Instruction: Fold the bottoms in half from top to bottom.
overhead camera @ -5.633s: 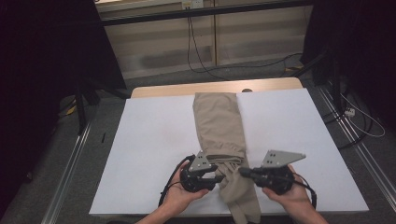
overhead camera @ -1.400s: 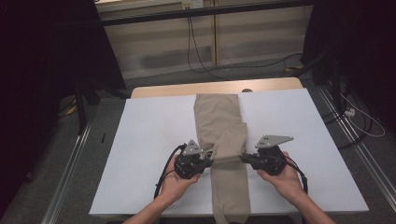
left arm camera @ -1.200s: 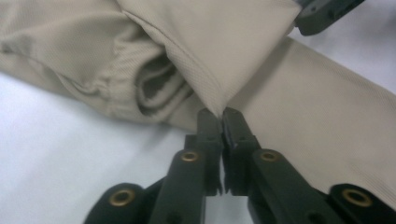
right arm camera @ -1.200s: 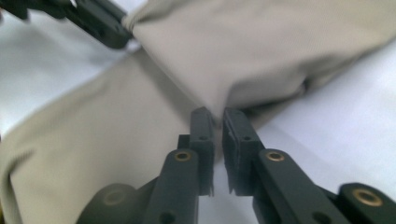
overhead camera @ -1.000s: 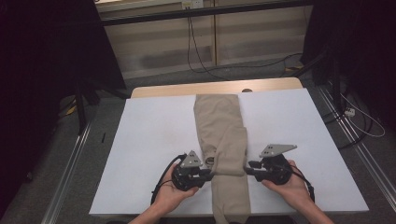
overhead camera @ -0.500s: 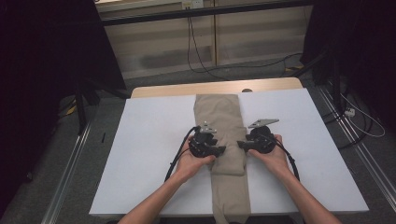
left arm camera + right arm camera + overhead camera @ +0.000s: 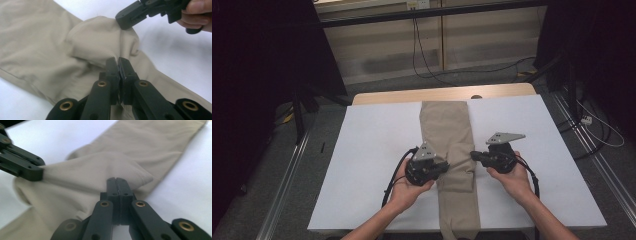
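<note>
Beige trousers (image 7: 447, 135) lie lengthwise down the centre of the white table cover (image 7: 362, 160), 12 to 6 o'clock. Left gripper (image 7: 118, 65) is clamped on the raised fold's 9 o'clock edge, right gripper (image 7: 116, 185) on its 3 o'clock edge.

One tan garment (image 7: 451, 145), two claws (image 7: 443, 167) (image 7: 475, 156), two hands (image 7: 404, 190), possibly one table (image 7: 362, 150).

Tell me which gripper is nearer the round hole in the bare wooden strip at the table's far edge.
Right. The right gripper sits almost straight below the hole on the trousers' right edge; the left gripper is lower and off to the hole's left.
</note>
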